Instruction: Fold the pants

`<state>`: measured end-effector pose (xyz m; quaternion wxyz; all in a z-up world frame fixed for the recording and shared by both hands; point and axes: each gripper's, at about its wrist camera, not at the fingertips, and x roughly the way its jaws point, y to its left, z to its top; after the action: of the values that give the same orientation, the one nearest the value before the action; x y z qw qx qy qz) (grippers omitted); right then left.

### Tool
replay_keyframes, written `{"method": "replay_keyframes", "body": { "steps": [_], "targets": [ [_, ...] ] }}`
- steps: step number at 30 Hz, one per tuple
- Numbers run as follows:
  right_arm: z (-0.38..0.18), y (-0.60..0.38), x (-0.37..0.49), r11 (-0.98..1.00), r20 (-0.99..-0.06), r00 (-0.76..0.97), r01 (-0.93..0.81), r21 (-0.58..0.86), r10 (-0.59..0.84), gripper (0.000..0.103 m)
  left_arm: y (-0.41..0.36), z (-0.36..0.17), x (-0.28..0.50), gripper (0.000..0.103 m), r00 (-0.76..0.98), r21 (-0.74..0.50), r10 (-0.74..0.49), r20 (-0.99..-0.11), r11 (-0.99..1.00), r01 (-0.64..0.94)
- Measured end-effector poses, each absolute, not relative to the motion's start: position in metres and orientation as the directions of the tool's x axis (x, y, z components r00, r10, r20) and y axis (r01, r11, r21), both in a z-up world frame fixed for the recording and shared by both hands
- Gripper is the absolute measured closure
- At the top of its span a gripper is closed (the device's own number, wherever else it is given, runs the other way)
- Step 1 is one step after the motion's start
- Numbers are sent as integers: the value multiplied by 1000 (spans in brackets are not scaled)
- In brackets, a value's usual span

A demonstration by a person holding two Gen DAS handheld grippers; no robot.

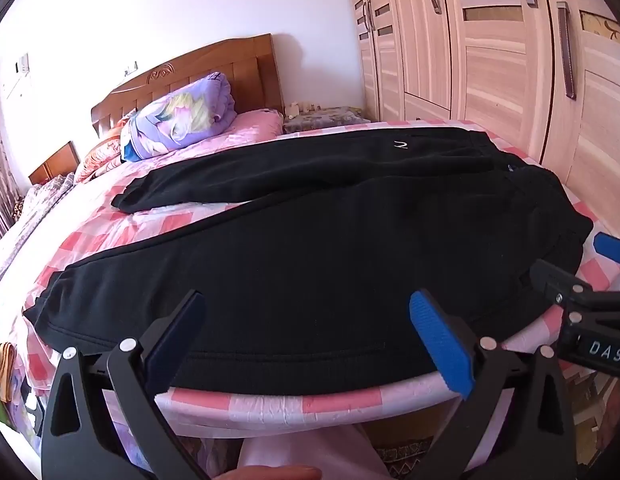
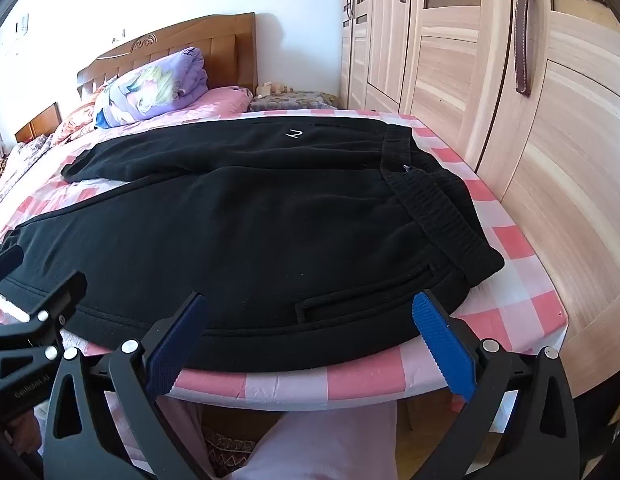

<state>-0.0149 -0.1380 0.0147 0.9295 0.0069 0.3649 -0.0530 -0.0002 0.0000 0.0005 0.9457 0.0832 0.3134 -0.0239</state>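
Black pants (image 1: 310,248) lie spread flat on a bed (image 2: 349,380) covered by a pink-and-white checked sheet, waistband (image 2: 433,208) toward the wardrobe (image 2: 509,80) side and the two legs running away toward the opposite side, the near leg lying along the bed's front edge. The left gripper (image 1: 306,340) hovers at that edge over the near leg's outer seam, its jaws spread wide and holding nothing; the right gripper (image 2: 310,340) hovers likewise near the hip pocket (image 2: 349,300) and waistband corner, jaws also parted and empty. Neither pad appears to touch the cloth, though contact at the hem cannot be ruled out. The fold appears not yet begun. Probable hazards: the fabric looks thick and double-layered, so a shallow pinch may catch only the upper layer and let the lower one trail, skewing the fold; a grasp that reaches too deep may gather the sheet beneath and drag it along; unequal lift between the two grippers would twist the near leg, so that it lands askew over the far leg (image 1: 230,176); and the seam lies so close to the bed edge that a slipped grip could let the cloth slide off.
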Motion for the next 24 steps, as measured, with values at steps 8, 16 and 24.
{"method": "replay_keyframes", "body": {
  "steps": [8, 16, 24],
  "targets": [
    [10, -135, -15, 995, -684, 725, 98, -17, -83, 4, -8, -4, 0, 1, 788, 164, 18, -616, 981, 106],
    [10, -138, -18, 995, -684, 726, 96, -2, -71, 4, 6, -11, -4, 1, 786, 134, -1, -618, 985, 106],
    [9, -137, -18, 996, -685, 725, 90, -8, -71, 4, 10, -13, -2, 1, 775, 120, -1, -633, 988, 99]
  ]
}}
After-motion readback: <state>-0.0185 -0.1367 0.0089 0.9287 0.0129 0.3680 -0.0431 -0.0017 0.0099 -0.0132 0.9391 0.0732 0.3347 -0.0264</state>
